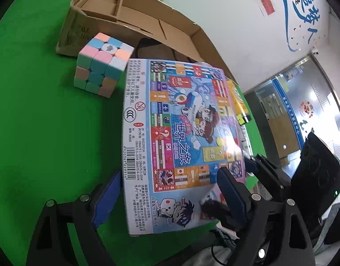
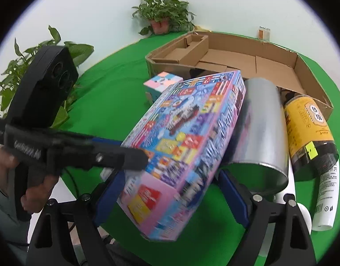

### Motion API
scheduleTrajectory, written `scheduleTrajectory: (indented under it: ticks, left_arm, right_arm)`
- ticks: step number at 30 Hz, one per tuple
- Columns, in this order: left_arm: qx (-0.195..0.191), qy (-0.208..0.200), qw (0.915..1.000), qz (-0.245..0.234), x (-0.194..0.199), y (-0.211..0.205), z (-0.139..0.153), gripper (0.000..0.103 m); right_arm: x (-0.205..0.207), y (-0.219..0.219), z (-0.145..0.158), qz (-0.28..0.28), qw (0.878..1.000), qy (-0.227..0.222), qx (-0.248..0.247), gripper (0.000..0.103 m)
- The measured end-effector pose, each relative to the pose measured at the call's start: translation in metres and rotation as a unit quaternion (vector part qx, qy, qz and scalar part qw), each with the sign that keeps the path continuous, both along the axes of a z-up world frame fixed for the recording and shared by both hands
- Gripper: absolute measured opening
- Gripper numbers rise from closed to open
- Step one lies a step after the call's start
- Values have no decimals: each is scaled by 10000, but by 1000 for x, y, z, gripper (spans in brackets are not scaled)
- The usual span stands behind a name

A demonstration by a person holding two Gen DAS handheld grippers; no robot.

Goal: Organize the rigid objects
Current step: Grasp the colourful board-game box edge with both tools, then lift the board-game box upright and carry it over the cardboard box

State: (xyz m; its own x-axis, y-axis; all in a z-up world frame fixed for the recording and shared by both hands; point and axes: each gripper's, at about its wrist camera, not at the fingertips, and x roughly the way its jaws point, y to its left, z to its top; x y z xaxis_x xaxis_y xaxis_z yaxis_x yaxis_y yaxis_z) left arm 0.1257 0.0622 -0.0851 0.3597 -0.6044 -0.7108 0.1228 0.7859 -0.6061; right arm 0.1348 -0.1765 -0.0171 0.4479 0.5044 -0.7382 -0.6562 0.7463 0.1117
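A colourful board-game box (image 1: 181,137) is tilted and lifted above the green table. My left gripper (image 1: 170,199) is shut on its near end, one blue pad on each side. My right gripper (image 2: 170,190) is shut on the same box (image 2: 183,137) at another end, pads on both sides. The left gripper's body (image 2: 81,153) shows in the right wrist view, clamping the box's left edge. A pastel puzzle cube (image 1: 101,64) stands on the table behind the box, in front of an open cardboard box (image 1: 147,20).
A silver cylinder (image 2: 260,133), a yellow-labelled jar (image 2: 307,130) and a white tube (image 2: 327,190) lie on the green table (image 1: 48,122) right of the game box. The cardboard box (image 2: 247,53) lies behind them. Potted plants (image 2: 163,13) stand at the back.
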Motion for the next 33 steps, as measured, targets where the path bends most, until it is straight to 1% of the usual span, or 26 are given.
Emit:
scheduleTrajectory:
  ticks: [1, 3, 5, 8, 9, 10, 14, 16, 18, 19, 21, 24, 27, 31, 33]
  left_arm:
    - [-11, 46, 10000, 45, 2, 2, -3, 85]
    - [-223, 117, 9996, 135, 7, 9, -7, 86]
    - [-376, 140, 9992, 74, 16, 17, -16, 88]
    - [-832, 397, 9957, -10, 20, 22, -31, 92]
    - [-908, 425, 9950, -12, 20, 21, -33, 92]
    - [-938, 425, 9947, -21, 19, 22, -33, 92]
    - [-831, 334, 9960, -72, 14, 17, -30, 92]
    - [-722, 277, 9970, -39, 5, 13, -26, 90]
    - [-491, 157, 9987, 9, -7, 5, -22, 85]
    - [-388, 105, 9992, 63, -3, -6, -20, 84]
    - [-186, -3, 9996, 201, -10, -12, -10, 78]
    - [235, -249, 9988, 338, -24, -20, 8, 73]
    - [796, -615, 9938, 472, -38, -34, 29, 71]
    - [1198, -1021, 9858, 579, -51, -49, 53, 68]
    - [1305, -1155, 9829, 597, -55, -56, 60, 68]
  right_arm:
    - [-1, 2, 0, 19, 10000, 3, -6, 87]
    - [-3, 5, 1, 8, 10000, -56, -52, 86]
    - [-5, 7, 2, 2, 9998, -150, -119, 83]
    - [-5, 10, 2, -48, 9997, -177, -183, 78]
    - [-5, 11, 1, -82, 9995, -198, -228, 78]
    - [-5, 11, 1, -94, 9995, -208, -238, 78]
    - [-3, 10, 1, -114, 9992, -253, -299, 76]
    - [-3, 10, 1, -117, 9990, -276, -340, 76]
    - [-2, 10, 0, -120, 9990, -254, -356, 76]
    - [-2, 10, -1, -133, 9990, -235, -348, 76]
    - [-1, 8, 0, -173, 9992, -197, -295, 76]
    - [-2, 7, 0, -196, 9992, -214, -269, 78]
    - [-3, 7, 3, -205, 9993, -256, -196, 79]
    - [-8, 5, 11, -236, 9986, -463, -61, 80]
    - [-9, 4, 15, -275, 9980, -567, -10, 80]
